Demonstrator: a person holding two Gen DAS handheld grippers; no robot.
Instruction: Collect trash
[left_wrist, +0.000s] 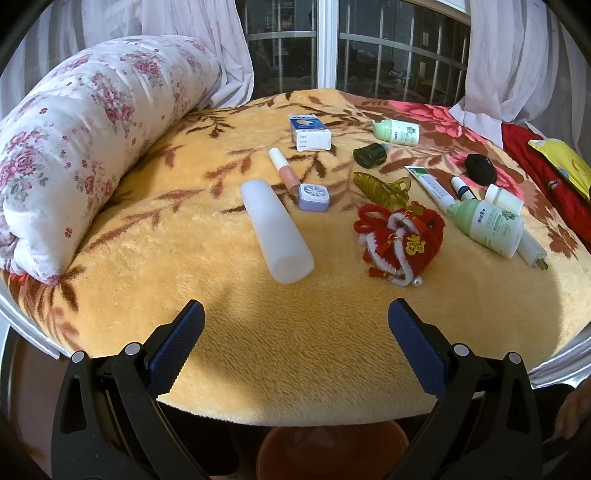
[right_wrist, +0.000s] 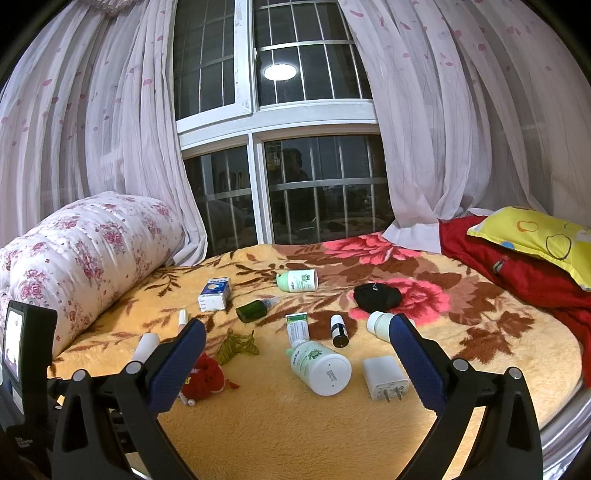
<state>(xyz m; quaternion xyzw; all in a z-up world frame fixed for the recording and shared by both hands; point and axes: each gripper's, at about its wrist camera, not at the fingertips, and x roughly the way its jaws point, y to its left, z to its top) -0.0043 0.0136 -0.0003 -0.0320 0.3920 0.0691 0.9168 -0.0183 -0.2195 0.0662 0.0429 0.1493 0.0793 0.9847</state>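
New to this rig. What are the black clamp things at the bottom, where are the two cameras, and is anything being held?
No robot here: a person holds a two-finger gripper in each hand, each with a fisheye camera looking forward along its fingers. So one picture looks out from the left gripper, the other from the right gripper. The black arms with blue pads are the fingers.

Both grippers are open and hold nothing, hovering over the near edge of a bed with a yellow blanket.

On the blanket lie small items: a white tube, a small box, two green-capped bottles, a dark green bottle, a red knitted pouch, a hair clip and a white charger. An orange bucket sits below the bed edge.
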